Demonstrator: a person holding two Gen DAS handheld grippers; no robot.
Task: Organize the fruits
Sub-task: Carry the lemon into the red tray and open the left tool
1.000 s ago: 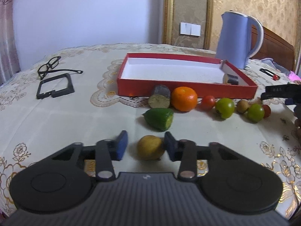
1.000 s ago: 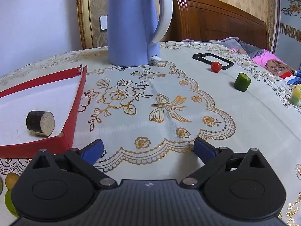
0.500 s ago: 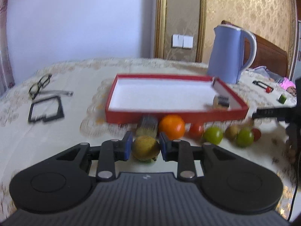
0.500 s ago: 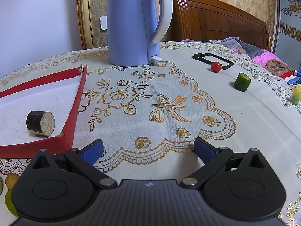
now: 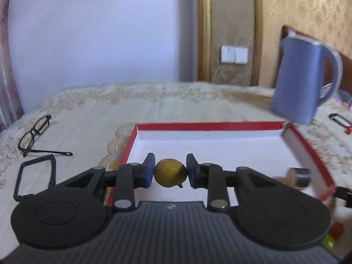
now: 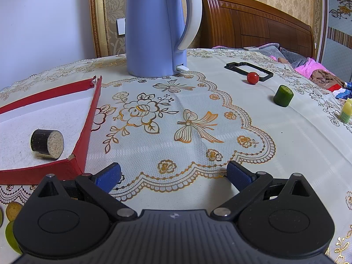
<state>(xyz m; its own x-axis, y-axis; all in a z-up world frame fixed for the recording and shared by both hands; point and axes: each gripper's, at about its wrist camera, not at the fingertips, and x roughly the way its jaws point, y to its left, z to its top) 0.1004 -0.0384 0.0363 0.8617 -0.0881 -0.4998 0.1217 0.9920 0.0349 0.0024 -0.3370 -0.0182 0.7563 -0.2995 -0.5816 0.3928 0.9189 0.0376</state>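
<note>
My left gripper [image 5: 169,172] is shut on a yellow lemon [image 5: 170,175] and holds it in the air over the near left part of the red tray [image 5: 206,125] with a white floor. A dark cylinder piece [image 5: 299,176] lies in the tray's near right corner; it also shows in the right wrist view [image 6: 47,141]. My right gripper [image 6: 173,175] is open and empty, low over the tablecloth just right of the tray's corner [image 6: 87,140]. Bits of green and yellow fruit [image 6: 10,234] show at the left edge of the right wrist view.
A blue kettle [image 6: 157,28] stands behind the tray's right end. Glasses [image 5: 35,136] and a black frame [image 5: 33,176] lie left of the tray. A black frame [image 6: 248,70], a red ball [image 6: 252,78], a green cylinder [image 6: 283,95] and a small yellow bottle [image 6: 345,111] lie at the right.
My left gripper closed on the lemon, lifted it off the cloth and carried it forward over the tray. The right gripper has stayed still and open.
</note>
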